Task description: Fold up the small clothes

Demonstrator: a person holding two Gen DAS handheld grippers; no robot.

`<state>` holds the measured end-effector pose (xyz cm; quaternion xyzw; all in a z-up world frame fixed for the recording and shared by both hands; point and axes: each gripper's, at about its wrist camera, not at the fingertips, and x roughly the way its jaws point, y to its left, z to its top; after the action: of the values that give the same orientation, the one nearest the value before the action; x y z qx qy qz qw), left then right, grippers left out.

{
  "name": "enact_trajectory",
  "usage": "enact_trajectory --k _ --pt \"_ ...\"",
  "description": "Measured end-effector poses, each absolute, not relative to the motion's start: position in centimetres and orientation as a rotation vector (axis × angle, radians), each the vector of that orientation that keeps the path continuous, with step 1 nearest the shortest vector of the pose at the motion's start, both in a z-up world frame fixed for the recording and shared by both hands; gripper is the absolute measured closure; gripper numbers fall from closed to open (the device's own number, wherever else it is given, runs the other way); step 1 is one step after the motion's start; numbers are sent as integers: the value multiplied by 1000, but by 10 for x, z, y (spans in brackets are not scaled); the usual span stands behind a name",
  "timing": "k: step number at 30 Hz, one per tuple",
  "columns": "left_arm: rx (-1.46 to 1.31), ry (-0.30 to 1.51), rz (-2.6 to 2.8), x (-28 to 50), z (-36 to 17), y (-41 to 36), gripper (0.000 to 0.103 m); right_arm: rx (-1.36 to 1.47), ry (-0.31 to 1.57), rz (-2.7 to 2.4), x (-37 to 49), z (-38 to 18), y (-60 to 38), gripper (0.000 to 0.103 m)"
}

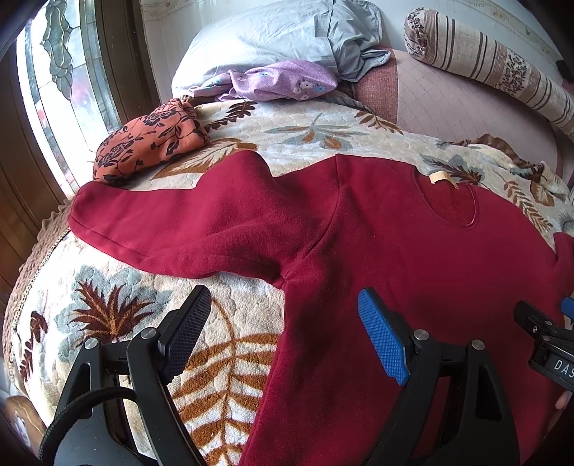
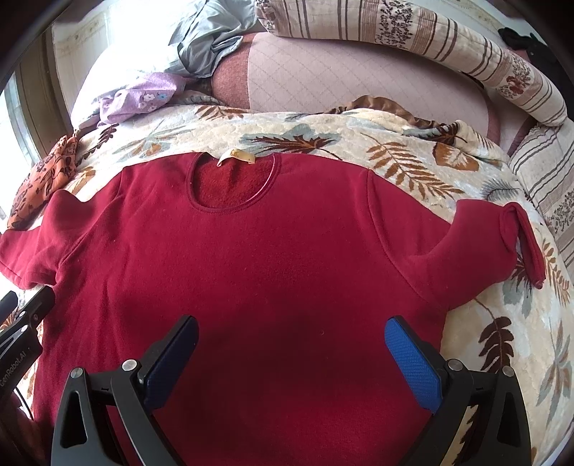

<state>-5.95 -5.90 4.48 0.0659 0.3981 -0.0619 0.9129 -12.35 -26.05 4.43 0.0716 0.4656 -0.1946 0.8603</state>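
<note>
Your red sweater [image 2: 272,258] lies flat, front up, on the leaf-print blanket [image 2: 376,143] that covers the bed, neckline [image 2: 231,186] pointing away from you with a tan label [image 2: 235,156] showing at the collar. The sleeve on the sweater's left-view side [image 1: 172,222] is stretched out straight toward the window [image 1: 53,89]; the other sleeve [image 2: 477,243] sticks out with its cuff [image 2: 529,247] flipped over.

Your left gripper [image 1: 287,337] hovers over the sweater's side edge just below the armpit, fingers spread wide, holding nothing: dark pad over blanket, blue pad [image 1: 382,344] over red fabric.

Your right gripper [image 2: 292,358] hovers over the sweater's lower body, fingers also spread wide and empty, both pads above red fabric. Whether either gripper touches the cloth, can't tell.

Beyond the sweater's outstretched sleeve: an orange floral cloth [image 1: 150,139] bundled on the blanket. Past the neckline: a purple floral cloth [image 1: 283,80] and a grey pillow [image 1: 272,36]. A striped bolster [image 2: 412,32] curves along the far side of the bed beyond the sweater.
</note>
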Motion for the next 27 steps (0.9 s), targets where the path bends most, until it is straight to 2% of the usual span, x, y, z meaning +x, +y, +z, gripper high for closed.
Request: enact_trajectory --k 27 --pt "124 810 -102 -58 44 -56 18 177 975 -365 -117 39 -256 0"
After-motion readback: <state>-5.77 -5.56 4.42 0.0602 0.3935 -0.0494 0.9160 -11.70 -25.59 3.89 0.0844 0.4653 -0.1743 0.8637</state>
